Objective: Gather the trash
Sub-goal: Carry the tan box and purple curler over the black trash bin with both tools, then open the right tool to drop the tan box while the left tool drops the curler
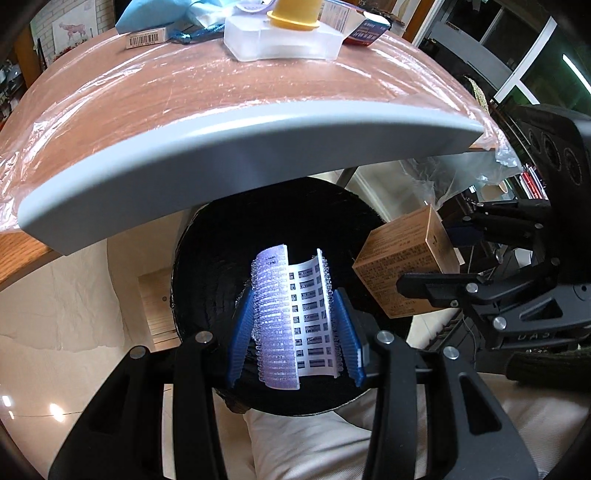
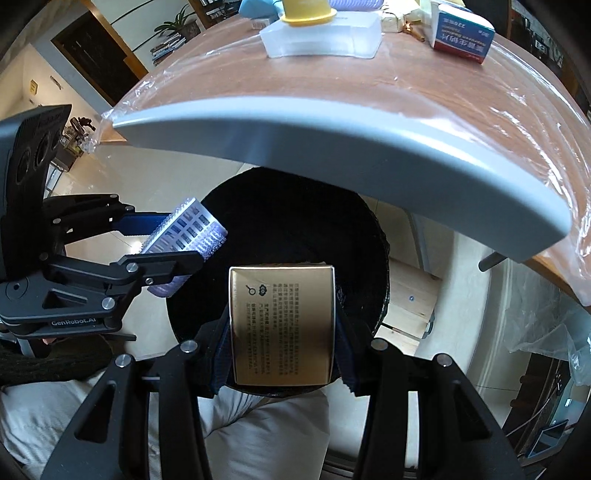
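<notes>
The left claw (image 1: 295,317) is clamped on a bent pill sheet (image 1: 291,317), with 1 blue pad on each side of it. The right claw (image 2: 282,328) is clamped on a gold box (image 2: 282,325). Both pieces of trash hang over the black bin (image 1: 207,258), which sits on the floor right under the 2 claws and below the worktop edge (image 1: 221,147). The 2 claws are side by side, with the box just beside the pill sheet but not touching it.

So 2 pieces are picked up and carried to the bin, but not dropped yet. It looks like each claw only has to let go.

More things wait up on the worktop, past the claws: a clear tray with a yellow cup (image 2: 308,14), a blue and white box (image 2: 463,33) and a small barcode box (image 1: 146,38). Some may be trash too.

The grey worktop edge hangs over the far half of the bin, so the claws must stay on the near side.
</notes>
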A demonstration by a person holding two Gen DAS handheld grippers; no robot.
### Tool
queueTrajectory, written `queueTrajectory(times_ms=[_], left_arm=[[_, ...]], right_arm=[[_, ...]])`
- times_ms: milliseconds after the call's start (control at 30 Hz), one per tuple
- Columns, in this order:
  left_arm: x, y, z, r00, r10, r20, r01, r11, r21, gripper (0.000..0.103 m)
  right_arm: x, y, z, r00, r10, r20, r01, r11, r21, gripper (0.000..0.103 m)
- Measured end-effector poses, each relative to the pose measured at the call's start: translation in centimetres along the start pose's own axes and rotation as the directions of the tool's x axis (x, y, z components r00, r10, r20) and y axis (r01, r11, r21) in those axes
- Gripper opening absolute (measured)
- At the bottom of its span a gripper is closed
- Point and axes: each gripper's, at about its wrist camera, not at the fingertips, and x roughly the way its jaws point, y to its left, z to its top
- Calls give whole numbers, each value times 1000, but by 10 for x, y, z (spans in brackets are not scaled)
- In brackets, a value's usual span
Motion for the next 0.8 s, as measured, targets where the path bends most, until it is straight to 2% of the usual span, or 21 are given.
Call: queueTrajectory(times_ms=[400, 800], left_arm=[[16, 2, 0, 999, 30, -31, -29, 999, 15, 44], [34, 2, -2, 996, 80, -48, -77, 996, 50, 44]], right_arm=[[21, -8, 4, 999, -32, -19, 32, 999, 12, 46], [42, 4, 4, 995, -90, -41, 90, 996, 3, 46]])
